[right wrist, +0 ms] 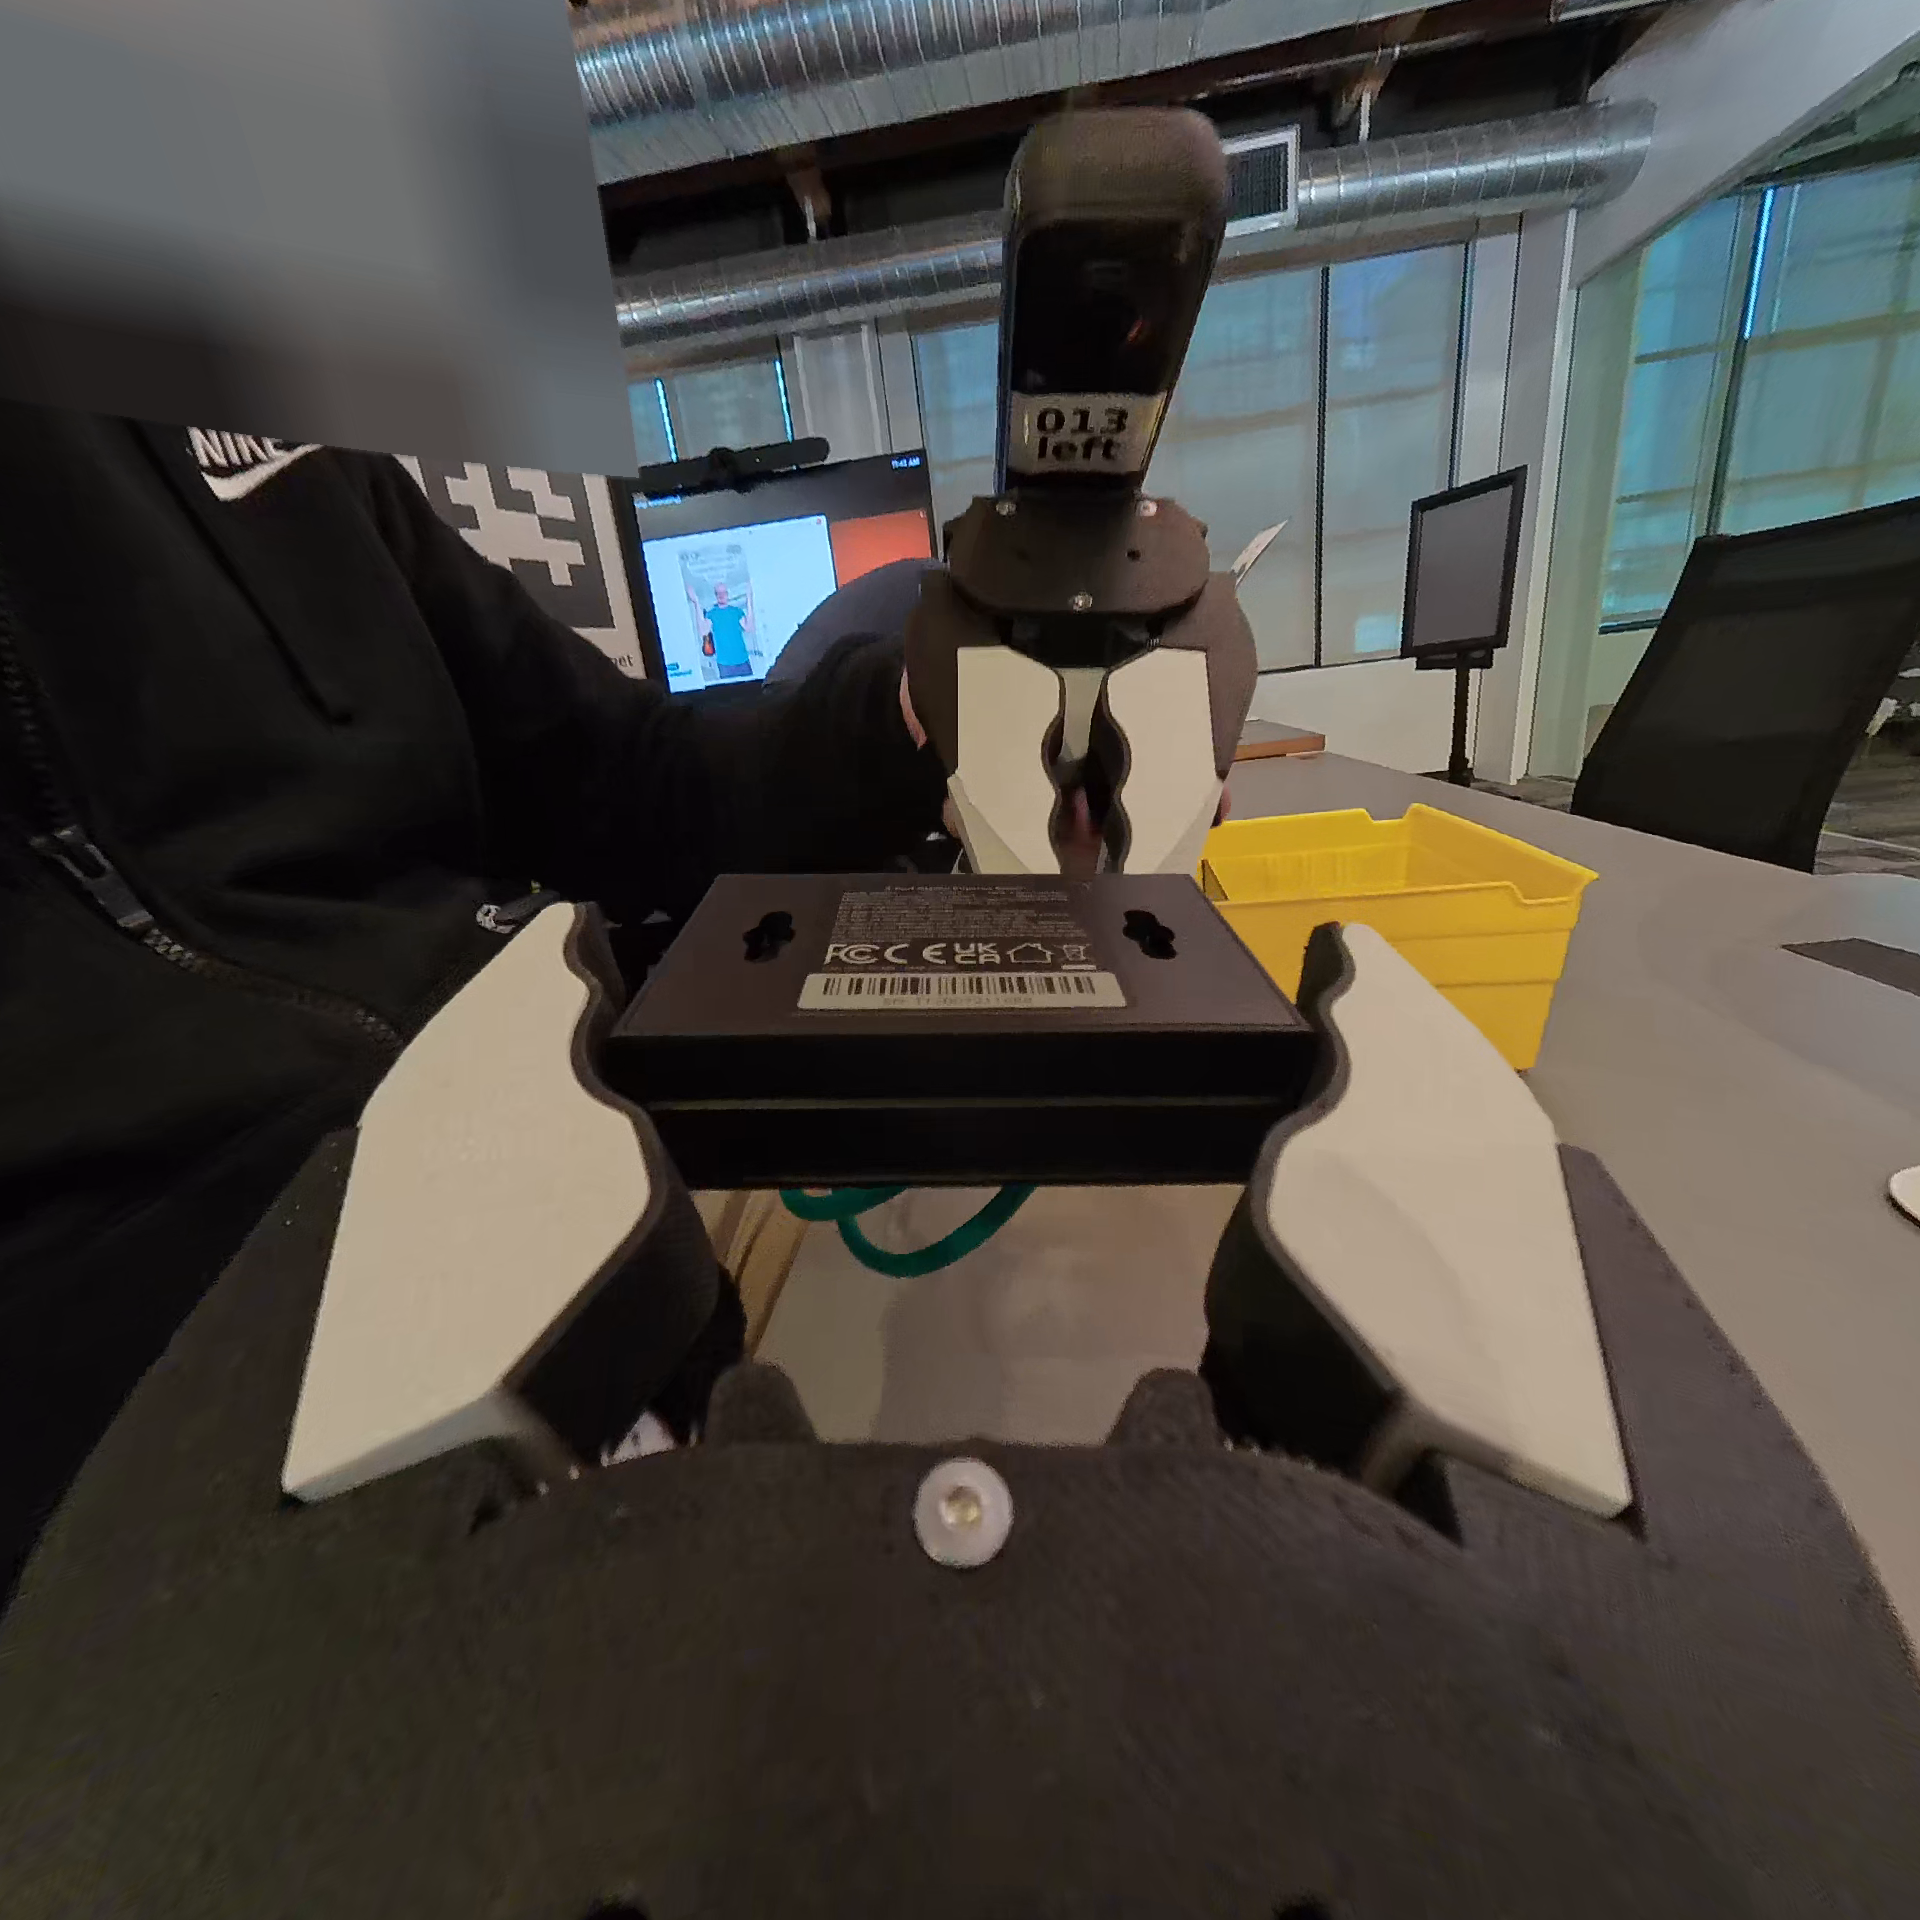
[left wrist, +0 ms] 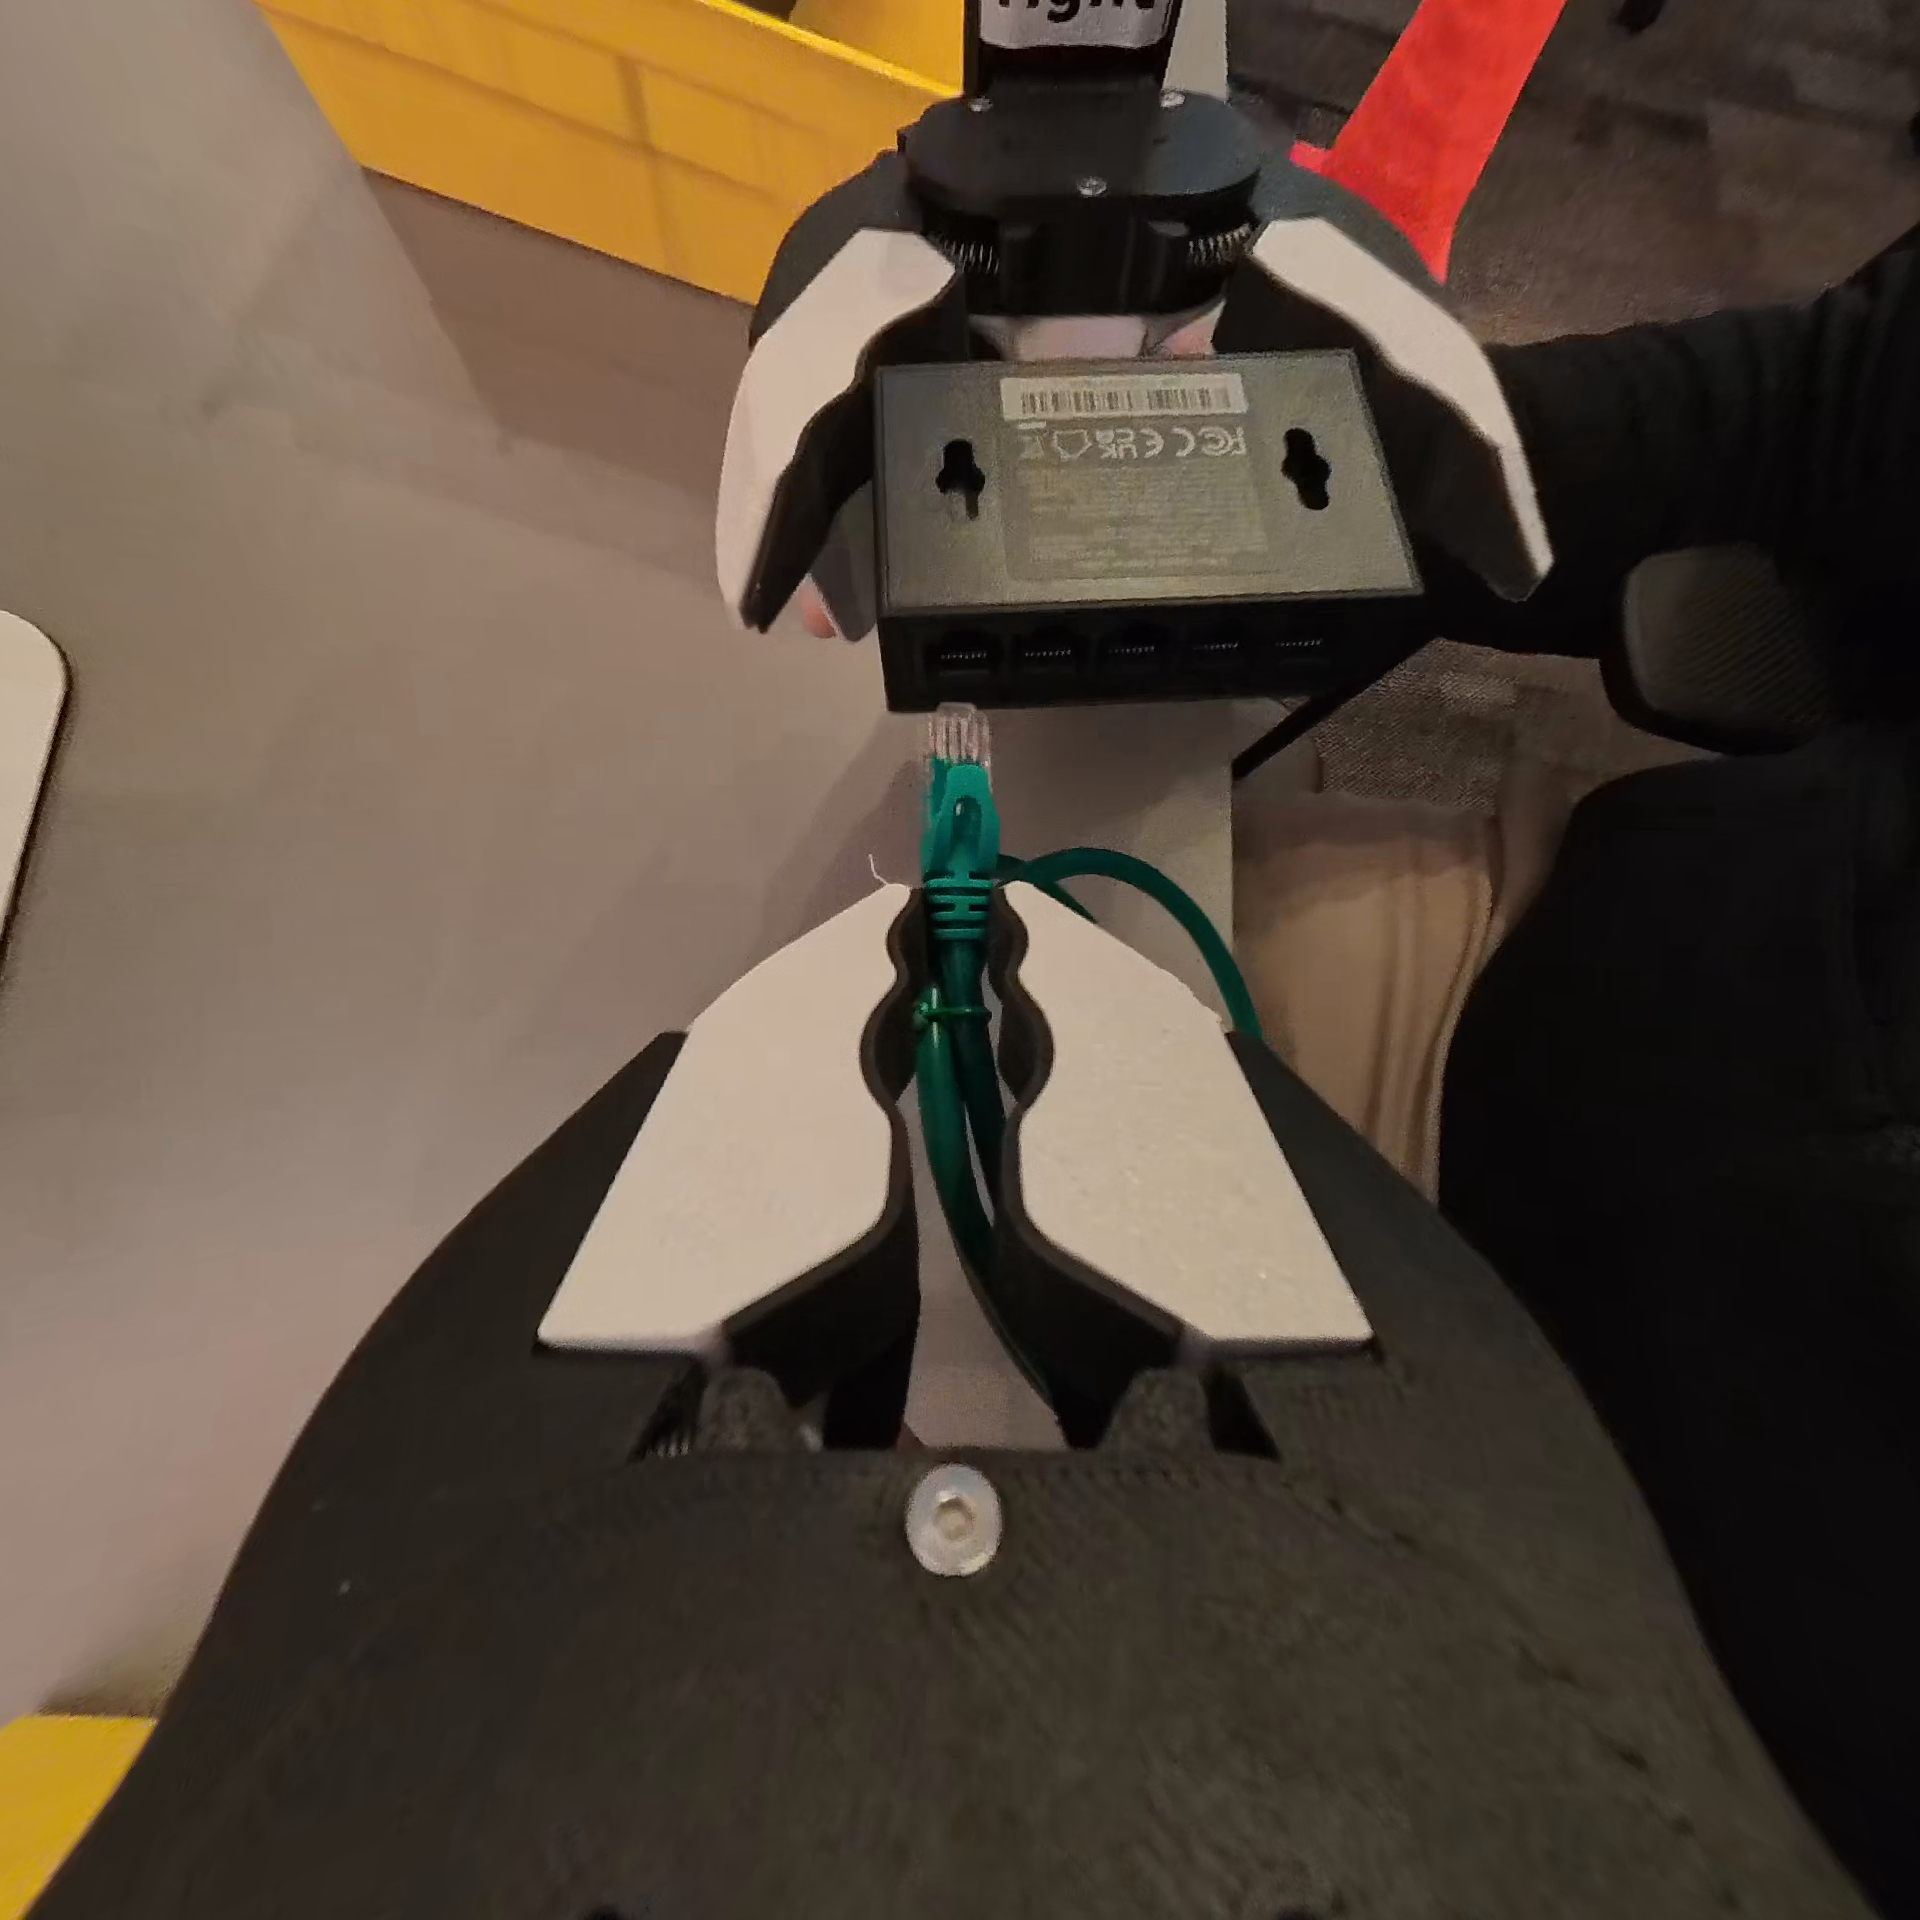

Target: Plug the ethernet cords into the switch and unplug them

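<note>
The left hand-held gripper (left wrist: 956, 914), black-bodied with white finger plates, has its two fingers pressed nearly together on a green ethernet cord (left wrist: 961, 1049), clamping it just behind the ribbed strain-relief boot. The cord's clear plastic plug (left wrist: 958, 736) sticks out beyond the fingertips and points at the leftmost port of a small black rectangular plastic network switch (left wrist: 1143, 520); the plug tip sits just short of the port opening, at its lower edge, and is not inserted. A thin green tie wraps the cord between the fingers, and a loop of the same cord curves out to the right of the gripper and hangs down. The right hand-held gripper (right wrist: 961, 1039) has its fingers spread wide and closed on the two short ends of the switch, holding it in the air above the grey table (left wrist: 364, 831) with its underside turned up, so that a barcode sticker and two keyhole mounting slots face the cameras. A row of five ports runs along the switch's front edge, facing the left gripper. In the right wrist view part of the green cord shows below the switch. A yellow plastic bin (right wrist: 1455, 914) stands on the table to one side, and a person's black sleeve (right wrist: 623, 748) reaches to the left gripper.
</note>
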A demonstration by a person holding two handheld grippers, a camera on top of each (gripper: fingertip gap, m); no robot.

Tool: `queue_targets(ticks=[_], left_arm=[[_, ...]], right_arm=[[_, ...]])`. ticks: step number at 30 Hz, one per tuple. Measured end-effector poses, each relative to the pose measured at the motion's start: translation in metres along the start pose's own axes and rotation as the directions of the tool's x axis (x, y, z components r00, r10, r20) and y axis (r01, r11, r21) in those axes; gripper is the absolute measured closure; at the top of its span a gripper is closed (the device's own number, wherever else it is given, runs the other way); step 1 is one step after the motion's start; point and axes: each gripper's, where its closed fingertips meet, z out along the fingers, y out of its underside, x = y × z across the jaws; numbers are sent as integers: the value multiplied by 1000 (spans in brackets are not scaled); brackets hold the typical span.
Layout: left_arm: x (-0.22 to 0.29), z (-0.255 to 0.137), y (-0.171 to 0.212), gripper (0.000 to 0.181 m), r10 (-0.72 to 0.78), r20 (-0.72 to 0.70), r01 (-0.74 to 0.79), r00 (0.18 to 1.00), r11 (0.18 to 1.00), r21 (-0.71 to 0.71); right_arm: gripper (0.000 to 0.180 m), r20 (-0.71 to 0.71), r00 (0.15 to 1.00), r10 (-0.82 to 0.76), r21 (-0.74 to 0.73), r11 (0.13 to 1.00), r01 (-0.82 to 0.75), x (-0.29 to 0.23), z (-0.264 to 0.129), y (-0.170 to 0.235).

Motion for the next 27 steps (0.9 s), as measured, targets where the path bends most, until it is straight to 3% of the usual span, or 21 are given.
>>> queue_targets(ticks=[14, 27], left_arm=[[5, 0, -9, 170, -72, -97, 76, 993, 997, 34], [2, 7, -4, 171, -42, -73, 42, 996, 999, 2]], right_arm=[[58, 3, 1000, -24, 3, 1000, 24, -2, -1, 3], [57, -22, 998, -56, -92, 994, 54, 1, 3, 16]])
